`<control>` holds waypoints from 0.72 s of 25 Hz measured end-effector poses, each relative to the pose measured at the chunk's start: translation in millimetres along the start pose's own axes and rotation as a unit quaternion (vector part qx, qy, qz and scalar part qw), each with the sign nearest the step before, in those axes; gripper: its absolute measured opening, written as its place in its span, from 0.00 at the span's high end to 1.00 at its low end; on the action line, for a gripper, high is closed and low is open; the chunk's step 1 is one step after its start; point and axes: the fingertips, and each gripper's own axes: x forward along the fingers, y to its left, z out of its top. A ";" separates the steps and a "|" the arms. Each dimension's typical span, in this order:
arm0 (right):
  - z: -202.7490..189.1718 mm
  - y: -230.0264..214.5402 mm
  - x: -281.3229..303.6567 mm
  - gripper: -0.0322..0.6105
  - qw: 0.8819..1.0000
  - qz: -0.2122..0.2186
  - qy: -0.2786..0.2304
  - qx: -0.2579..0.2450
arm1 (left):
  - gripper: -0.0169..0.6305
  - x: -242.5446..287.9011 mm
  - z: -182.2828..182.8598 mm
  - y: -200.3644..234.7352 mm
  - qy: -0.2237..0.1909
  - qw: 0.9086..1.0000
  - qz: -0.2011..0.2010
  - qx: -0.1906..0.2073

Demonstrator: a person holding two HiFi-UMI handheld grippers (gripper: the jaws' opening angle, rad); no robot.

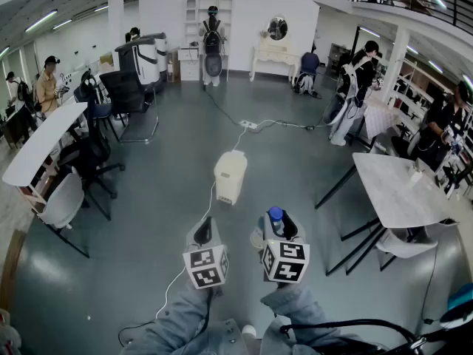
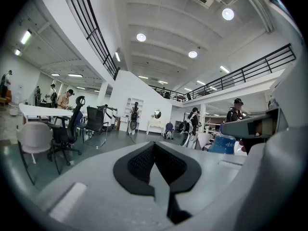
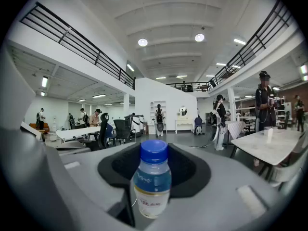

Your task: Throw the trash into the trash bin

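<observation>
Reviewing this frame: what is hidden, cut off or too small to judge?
- Trash bin: head view, too small to tell whether its lid is open; absent from both gripper views.
- Bottle: right gripper view, label print too blurred to read; base hidden by the body of the right gripper.
- Head view: only the bottle's cap shows above that gripper.

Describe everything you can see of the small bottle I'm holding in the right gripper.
The bottle is small, clear plastic with a blue screw cap, a blue band with white print and a pale label below. It stands upright, cap on, clamped between the dark padded jaws of the right gripper. It is held in the air above the grey floor.
</observation>
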 end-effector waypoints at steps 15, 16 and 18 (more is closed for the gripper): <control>-5.6 6.7 19.4 0.67 1.000 -0.014 -0.006 0.025 | 0.96 13.8 -6.1 31.1 0.002 1.000 0.006 -0.014; -7.2 6.2 21.2 0.67 1.000 -0.015 -0.004 0.027 | 0.96 16.2 -7.0 34.7 0.002 1.000 0.008 -0.018; -10.3 4.3 24.7 0.67 0.999 -0.020 0.002 0.028 | 0.96 19.5 -8.7 39.8 0.004 1.000 0.009 -0.022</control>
